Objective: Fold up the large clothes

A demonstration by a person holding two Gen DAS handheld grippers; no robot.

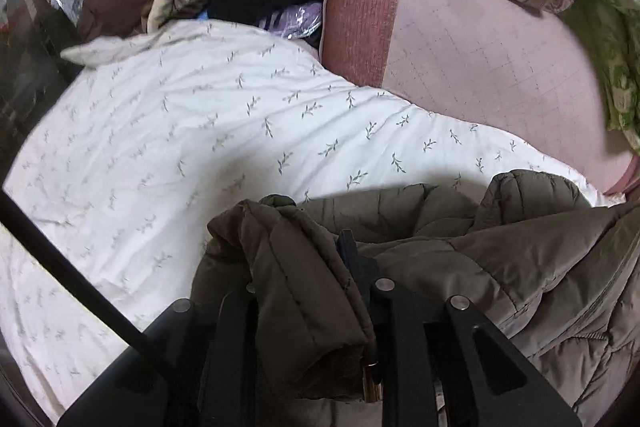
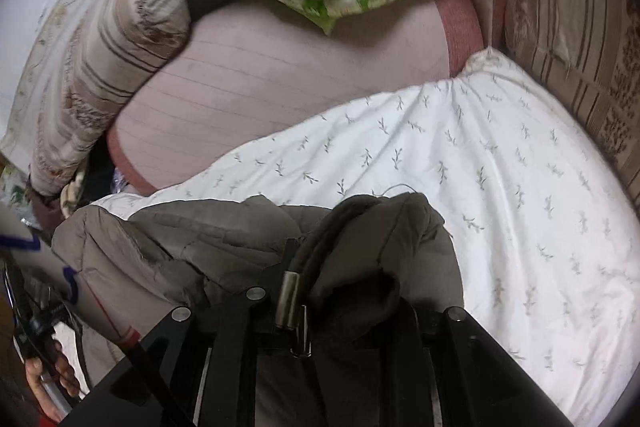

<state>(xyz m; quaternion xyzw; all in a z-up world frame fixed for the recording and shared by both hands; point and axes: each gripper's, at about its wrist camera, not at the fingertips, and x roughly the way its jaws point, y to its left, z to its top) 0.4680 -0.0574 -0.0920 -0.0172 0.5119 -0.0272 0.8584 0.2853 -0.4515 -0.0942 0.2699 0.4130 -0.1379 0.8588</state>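
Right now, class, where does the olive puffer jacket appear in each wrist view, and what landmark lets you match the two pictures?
Left wrist view: jacket fills the bottom centre and right, bunched in the left gripper.
Right wrist view: jacket sits bottom centre and left, held in the right gripper.
Shared landmark: the white leaf-print sheet beneath it.

The left tool [image 1: 316, 267] clamps a fold of the olive padded jacket [image 1: 500, 267] above the white sprigged quilt [image 1: 180, 131]
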